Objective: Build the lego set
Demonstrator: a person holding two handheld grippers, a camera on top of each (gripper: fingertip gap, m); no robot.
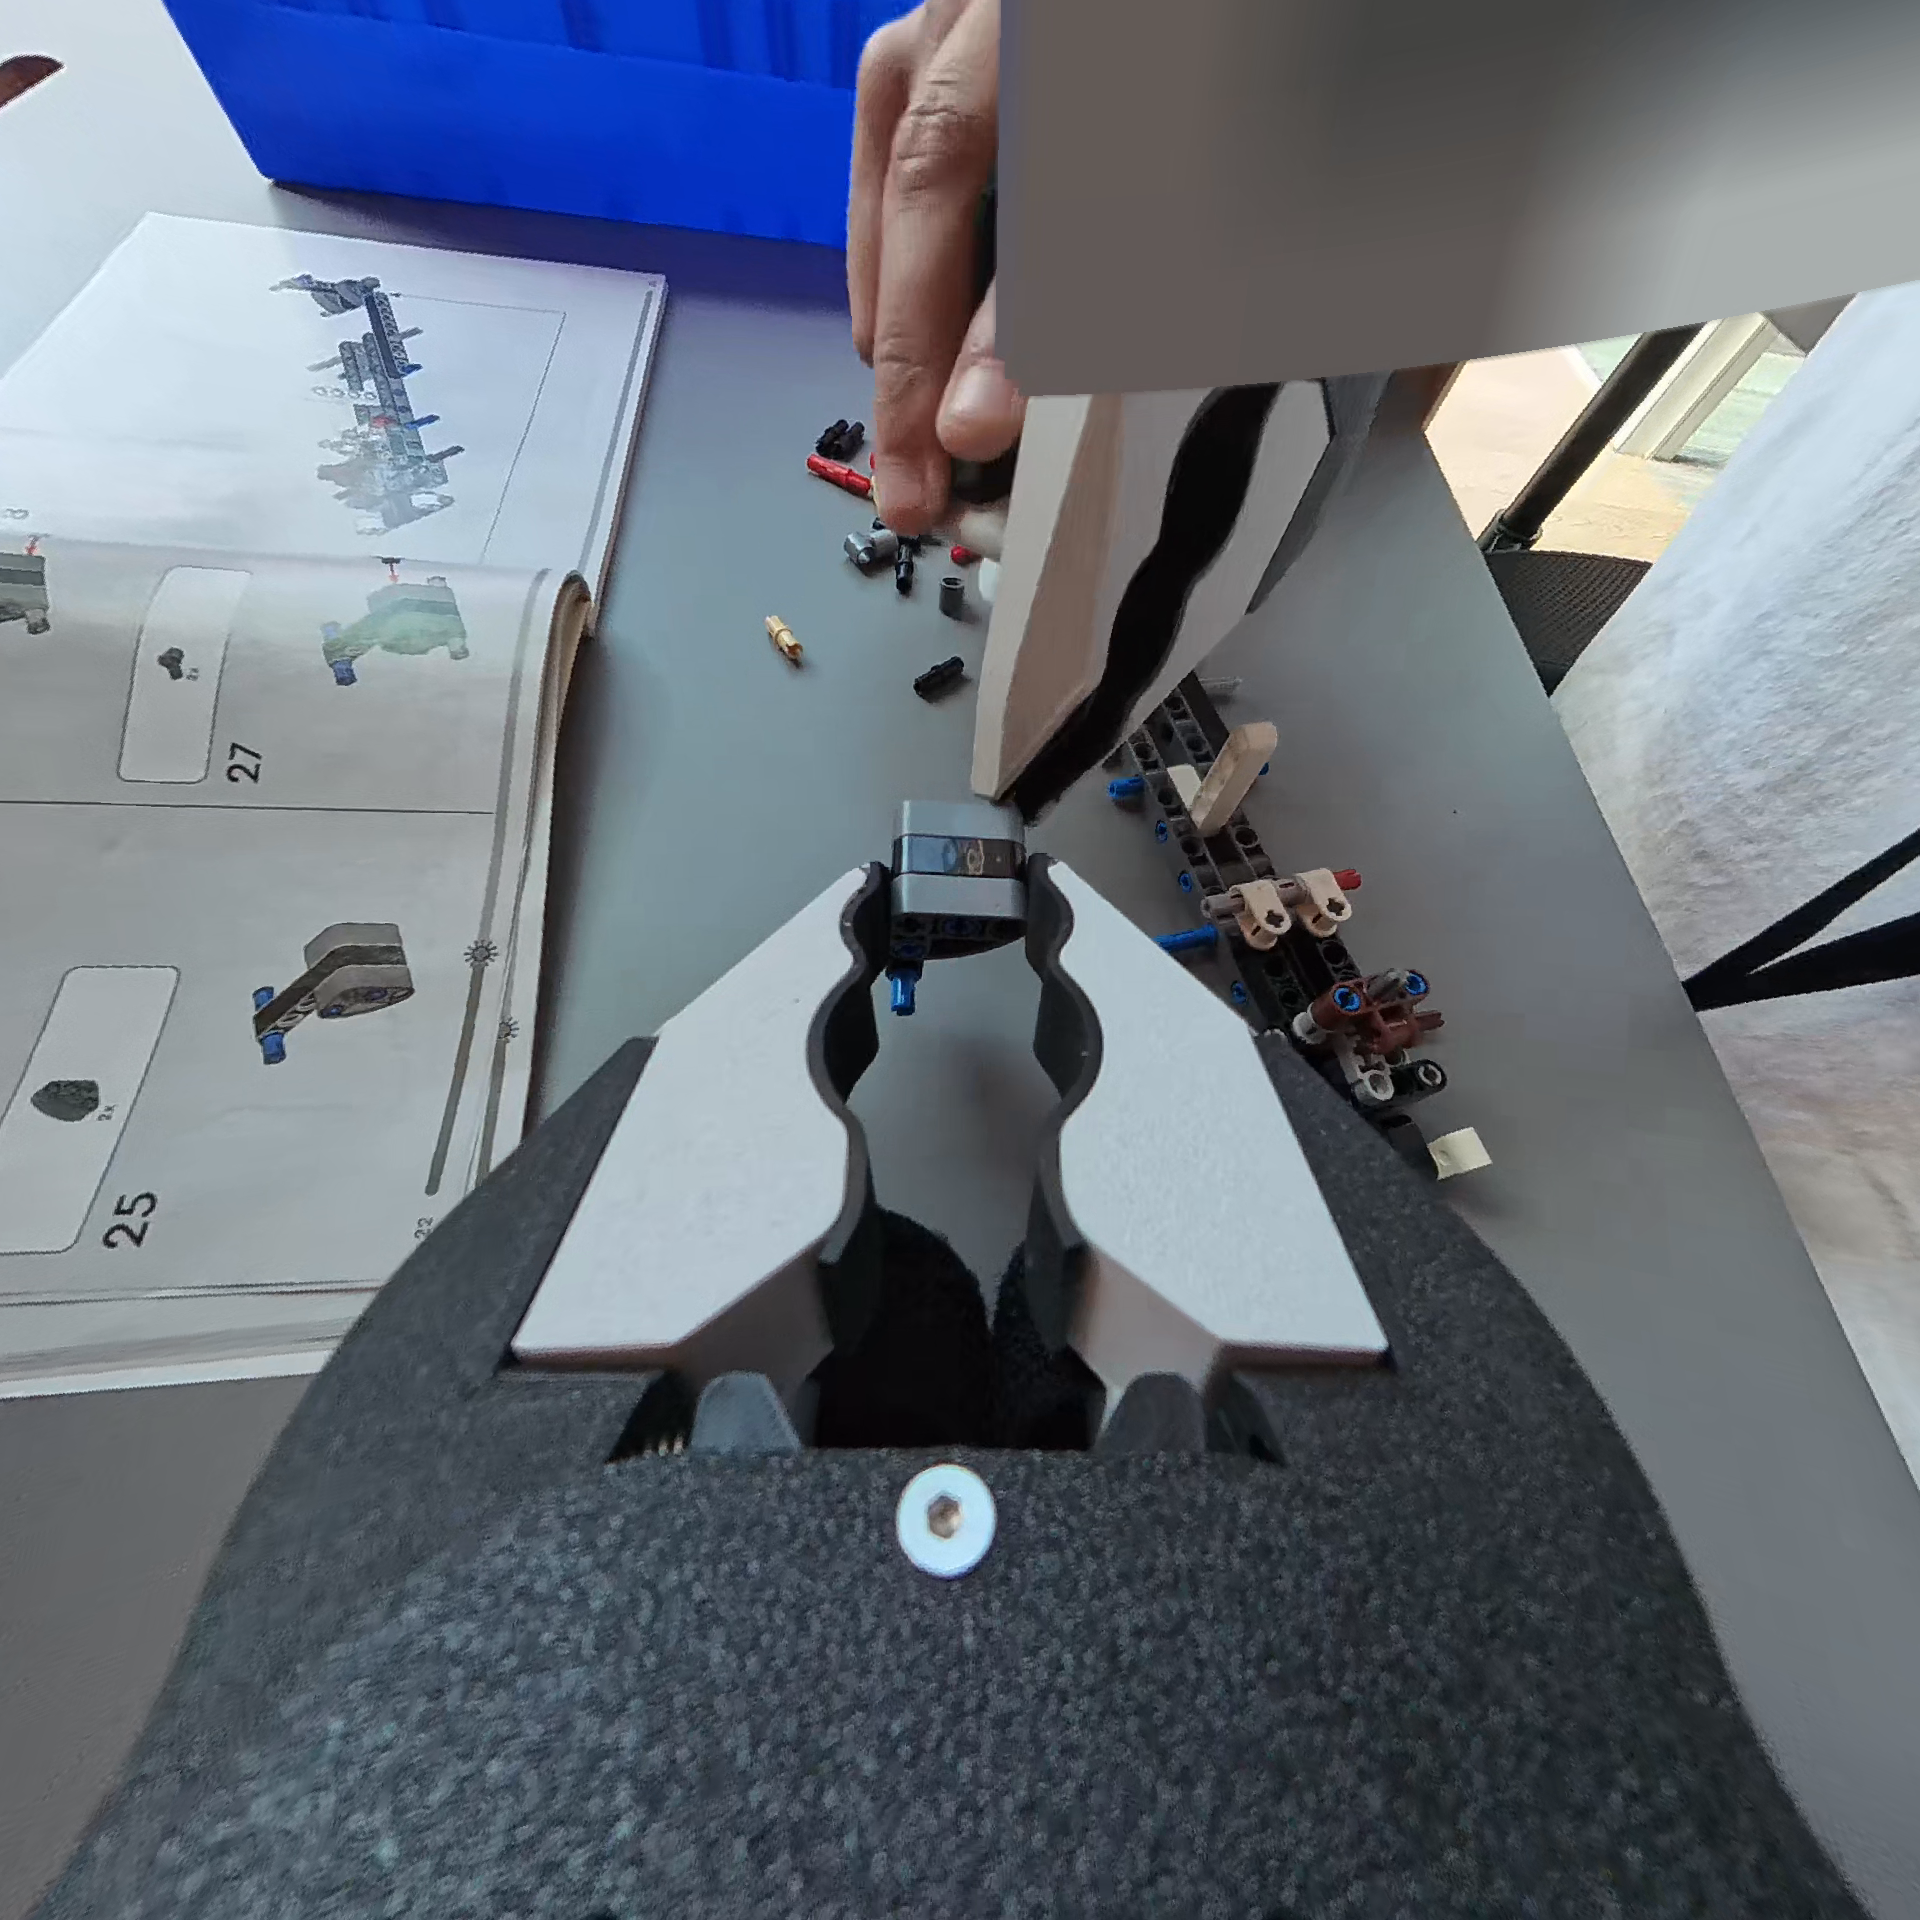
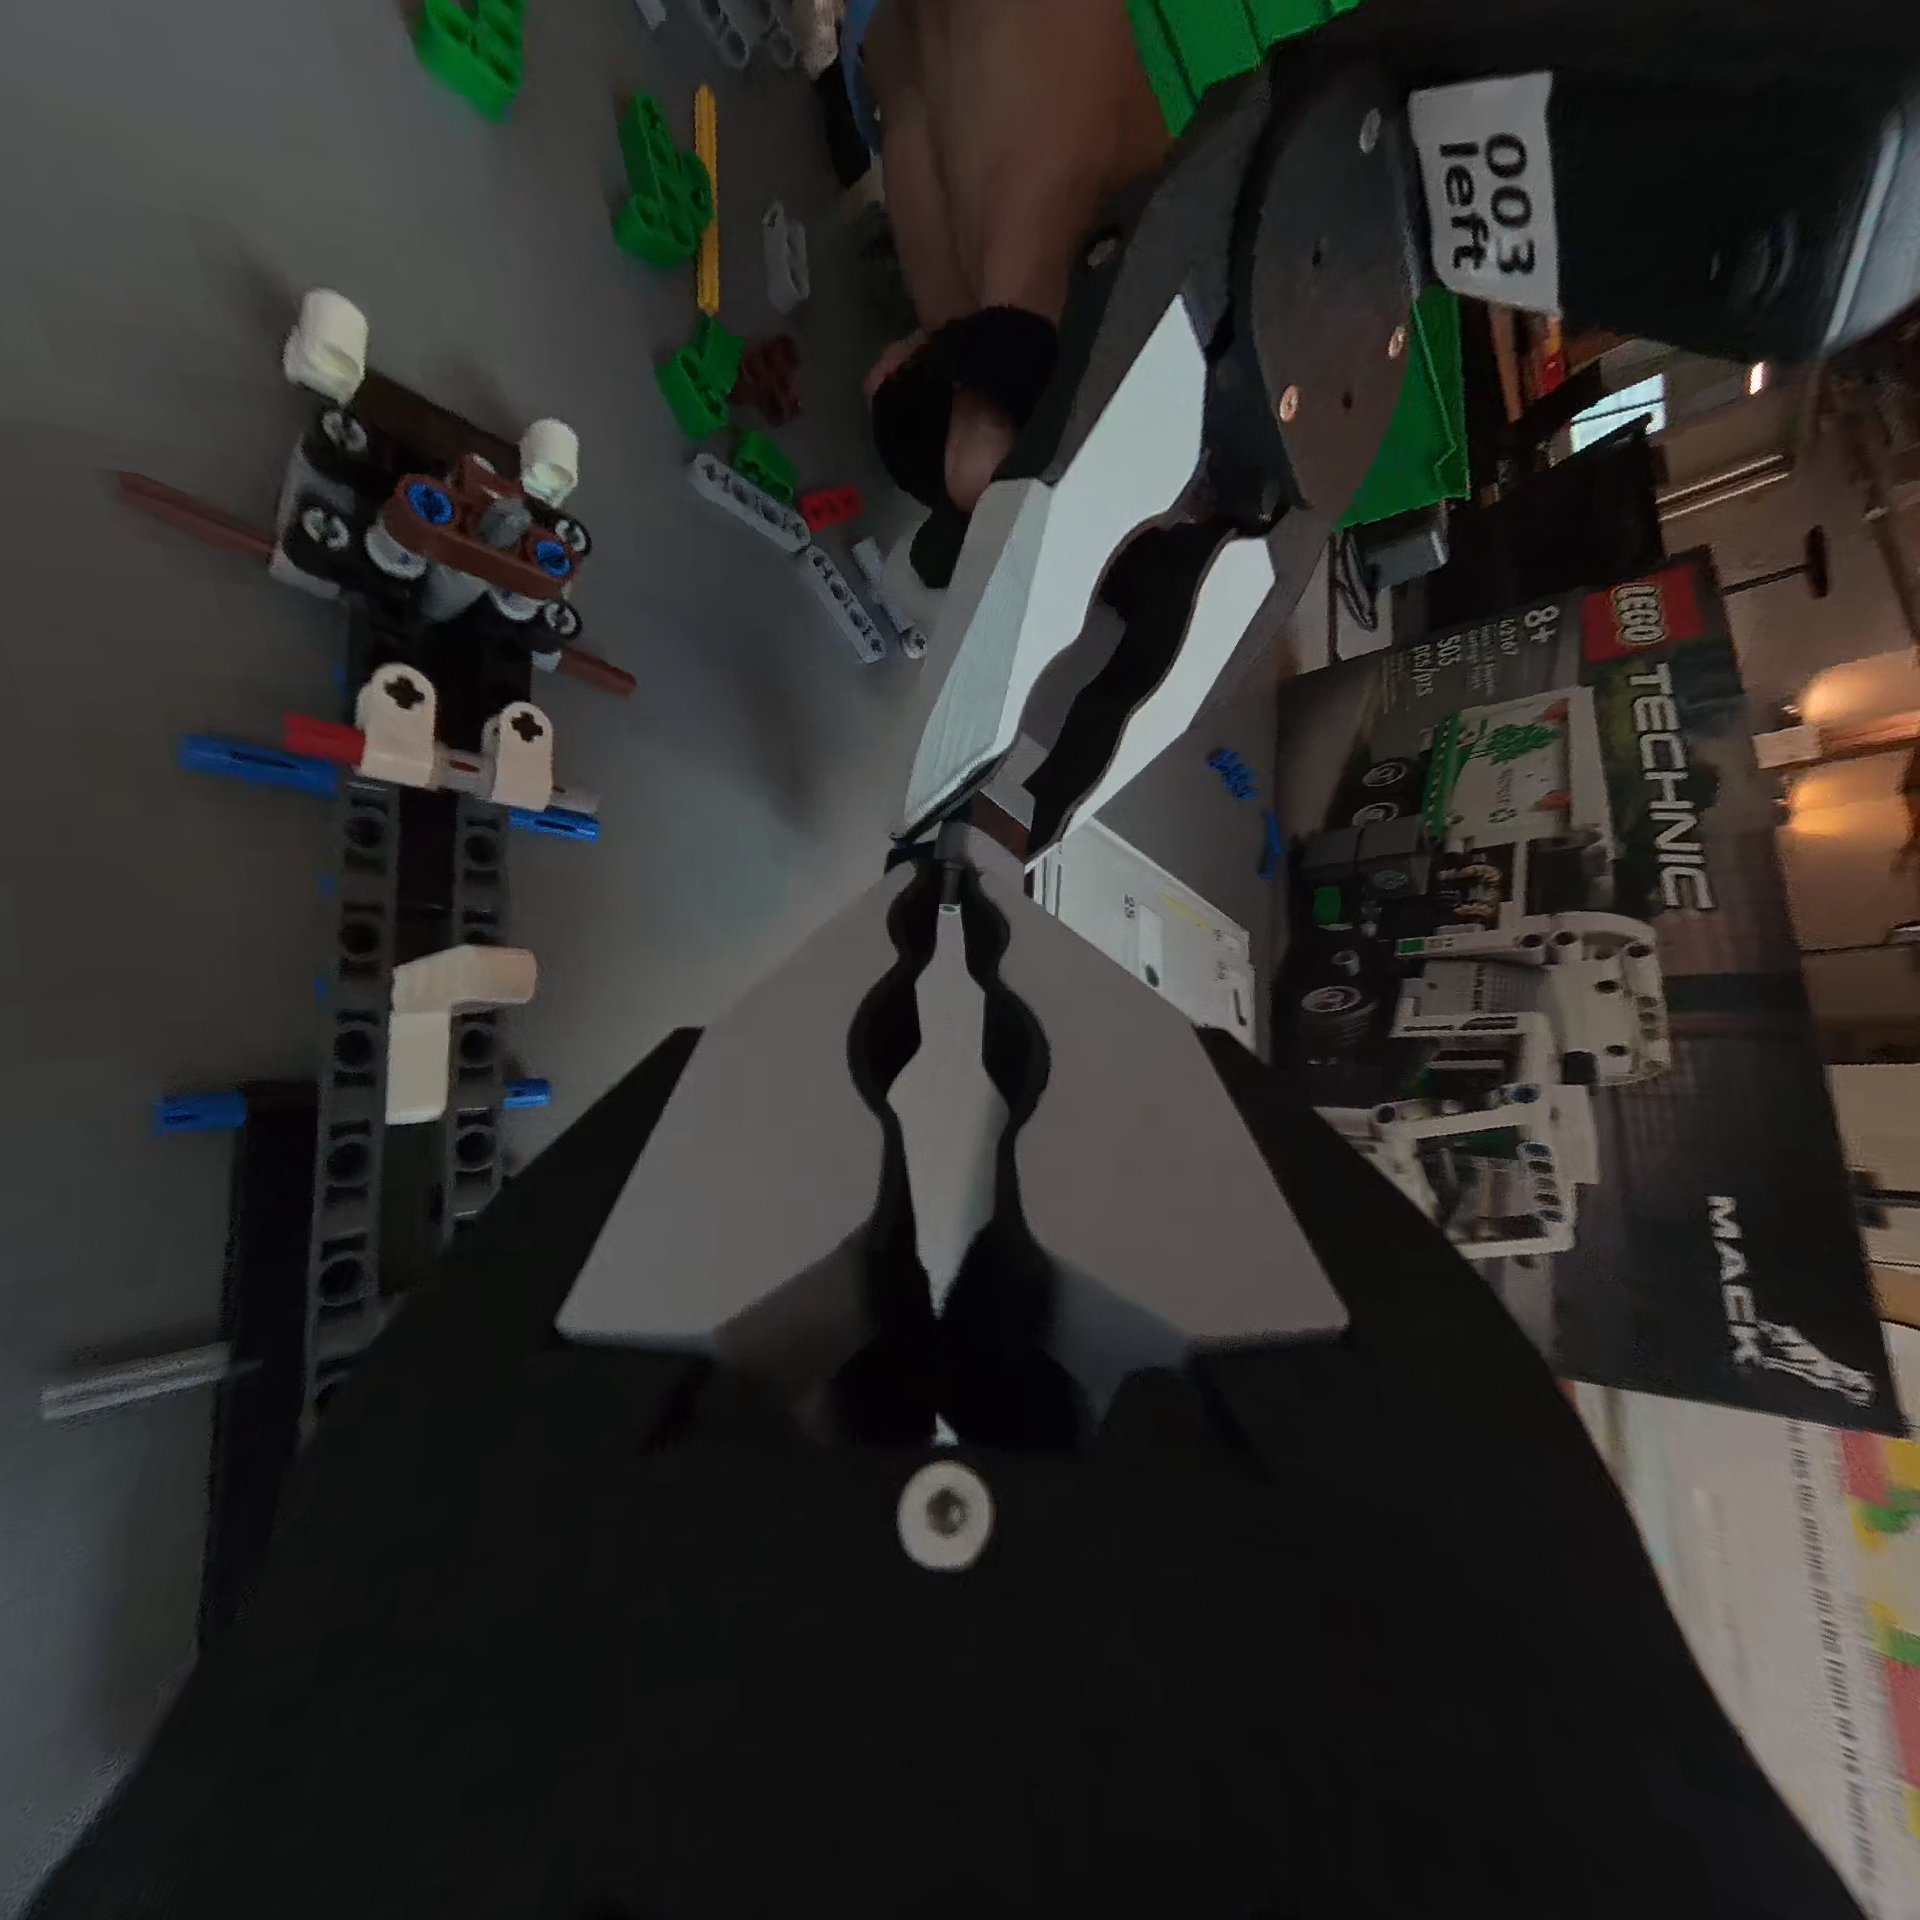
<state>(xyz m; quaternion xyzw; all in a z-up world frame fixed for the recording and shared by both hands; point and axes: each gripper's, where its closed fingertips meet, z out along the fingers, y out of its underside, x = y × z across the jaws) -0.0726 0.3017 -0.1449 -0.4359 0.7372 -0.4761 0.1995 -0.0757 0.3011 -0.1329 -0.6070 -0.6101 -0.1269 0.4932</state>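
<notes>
In the left wrist view my left gripper [image 1: 956, 883] is shut on a small grey and black brick assembly [image 1: 956, 857]. A blue pin [image 1: 902, 992] sticks out of its underside, and it hangs above the grey table [image 1: 727, 790]. My right gripper [image 1: 1010, 795] comes in from the upper right, with its tip at the assembly's top right corner. In the right wrist view my right gripper [image 2: 948, 883] is nearly closed on a small dark grey pin [image 2: 948, 873]. That pin points at the assembly held between the left gripper's fingers [image 2: 966, 727].
An open instruction booklet [image 1: 312, 727] lies on the left, and a blue bin [image 1: 520, 94] stands behind it. A long dark beam frame with tan and brown parts [image 1: 1247, 883] [image 2: 416, 935] lies on the right. Loose pins [image 1: 894, 551], green parts [image 2: 665, 187] and a printed booklet cover [image 2: 1558, 987] lie around. Only a small space, under 4 cm, lies between the two pairs of fingers.
</notes>
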